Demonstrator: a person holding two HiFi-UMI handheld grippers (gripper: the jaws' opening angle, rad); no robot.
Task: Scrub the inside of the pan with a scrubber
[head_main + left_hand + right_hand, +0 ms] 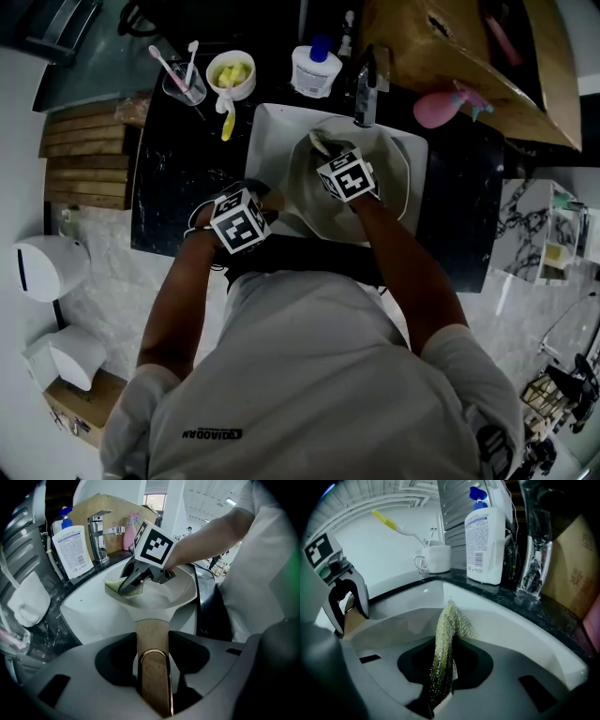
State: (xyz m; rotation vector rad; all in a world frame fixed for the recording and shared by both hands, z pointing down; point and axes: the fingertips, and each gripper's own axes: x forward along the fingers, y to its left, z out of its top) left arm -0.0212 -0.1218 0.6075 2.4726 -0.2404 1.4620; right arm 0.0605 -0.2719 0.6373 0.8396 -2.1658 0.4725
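The left gripper [152, 677] clamps the wooden handle [151, 637] at the sink's [272, 141] near-left corner to steady the white pan [180, 590] in the basin, while the right gripper [440, 686], pinching the green scrubber [446, 630], apparently presses it against the pan's inner far wall.

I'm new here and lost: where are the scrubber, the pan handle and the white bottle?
scrubber [443, 653], right gripper view, middle of the green mesh.
pan handle [153, 677], left gripper view, middle of the wooden shaft.
white bottle [484, 545], right gripper view, its printed label.
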